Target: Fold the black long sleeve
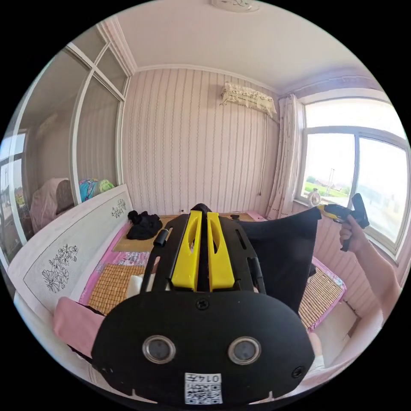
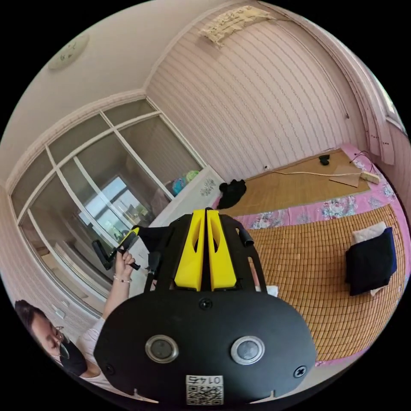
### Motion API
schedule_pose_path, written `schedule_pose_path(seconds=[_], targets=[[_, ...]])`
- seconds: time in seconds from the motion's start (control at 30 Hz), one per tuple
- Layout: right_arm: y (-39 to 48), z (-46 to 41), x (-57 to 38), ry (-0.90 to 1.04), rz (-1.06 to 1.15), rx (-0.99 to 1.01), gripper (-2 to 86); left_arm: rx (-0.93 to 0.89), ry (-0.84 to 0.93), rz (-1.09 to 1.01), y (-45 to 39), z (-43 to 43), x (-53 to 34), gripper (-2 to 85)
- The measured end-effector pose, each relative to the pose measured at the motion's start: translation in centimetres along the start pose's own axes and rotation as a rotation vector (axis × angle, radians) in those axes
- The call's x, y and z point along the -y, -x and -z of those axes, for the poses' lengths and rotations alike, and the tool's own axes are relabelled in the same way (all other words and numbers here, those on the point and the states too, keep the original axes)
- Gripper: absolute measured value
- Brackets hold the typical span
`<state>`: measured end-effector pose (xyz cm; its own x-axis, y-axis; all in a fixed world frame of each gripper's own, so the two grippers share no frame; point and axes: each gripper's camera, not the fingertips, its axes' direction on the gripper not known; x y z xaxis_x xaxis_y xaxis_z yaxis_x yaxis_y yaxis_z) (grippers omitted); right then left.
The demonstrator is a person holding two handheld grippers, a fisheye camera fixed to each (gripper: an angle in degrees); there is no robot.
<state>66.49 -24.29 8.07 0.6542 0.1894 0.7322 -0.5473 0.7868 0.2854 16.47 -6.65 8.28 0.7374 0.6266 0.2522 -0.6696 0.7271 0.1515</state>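
Left tongs (image 1: pixel 204 216): yellow jaws together, tips at the black long sleeve (image 1: pixel 280 257); whether fabric is pinched between them can't be told, a dark bit sits right at the tips. Right tongs (image 1: pixel 322 209), seen from the left gripper view: jaws clamped on the far top corner of the garment. Right hand (image 1: pixel 352 233) grips the handle, forearm angled up from the lower right, near the window (image 1: pixel 355 171).

The garment is held up in the air above the bed (image 1: pixel 111 287), top edge stretched roughly level between the two tongs, long axis running tong to tong, body hanging down as a flat sheet.

Right gripper view: right tongs (image 2: pixel 204 214) jaws together, no cloth visible at the tips. Left tongs (image 2: pixel 132 234) held up in the left hand (image 2: pixel 122 259), wrist bent, forearm rising from the person at lower left, black fabric beside it.

Further out on the bed mat (image 2: pixel 308 265): a folded dark stack (image 2: pixel 370 263). Beyond that, a crumpled black heap (image 2: pixel 232 191) by the headboard (image 1: pixel 72 244).
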Motion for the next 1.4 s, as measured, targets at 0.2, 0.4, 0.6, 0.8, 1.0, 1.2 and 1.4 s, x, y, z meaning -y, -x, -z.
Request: schedule_pose_path(seconds=[0.2, 0.4, 0.6, 0.8, 1.0, 1.2, 1.4], targets=[[3.7, 2.9, 4.2, -0.312, 0.324, 0.052, -0.8, -0.072, -0.142, -0.116, -1.2, 1.8, 3.1, -0.7], [-7.5, -6.0, -3.5, -0.034, 0.212, 0.069, -0.4, -0.063, 0.212, -0.157, 1.1, -9.8, -13.4, -0.5], [-22.2, -17.4, -18.7, 0.353, -0.098, -0.116, 0.0, -0.176, 0.509, 0.062, 4.1, -21.8, -35.6, -0.4], [-29.5, -23.3, -28.9, 0.581, -0.331, -0.213, 0.1, -0.192, 0.763, 0.309, 7.2, -26.5, -50.2, -0.4], [-31.2, -25.5, -32.5, 0.717, -0.352, -0.241, 0.1, -0.218, 0.876, 0.388, 8.8, -26.2, -56.2, -0.1], [-31.9, -25.4, -34.0, 0.767, -0.372, -0.236, 0.2, -0.276, 0.93, 0.389, 8.8, -25.0, -58.8, 0.1], [-32.2, -26.5, -36.1, 0.838, -0.436, -0.219, 0.4, -0.233, 0.978, 0.392, 7.8, -24.5, -61.3, 2.4]])
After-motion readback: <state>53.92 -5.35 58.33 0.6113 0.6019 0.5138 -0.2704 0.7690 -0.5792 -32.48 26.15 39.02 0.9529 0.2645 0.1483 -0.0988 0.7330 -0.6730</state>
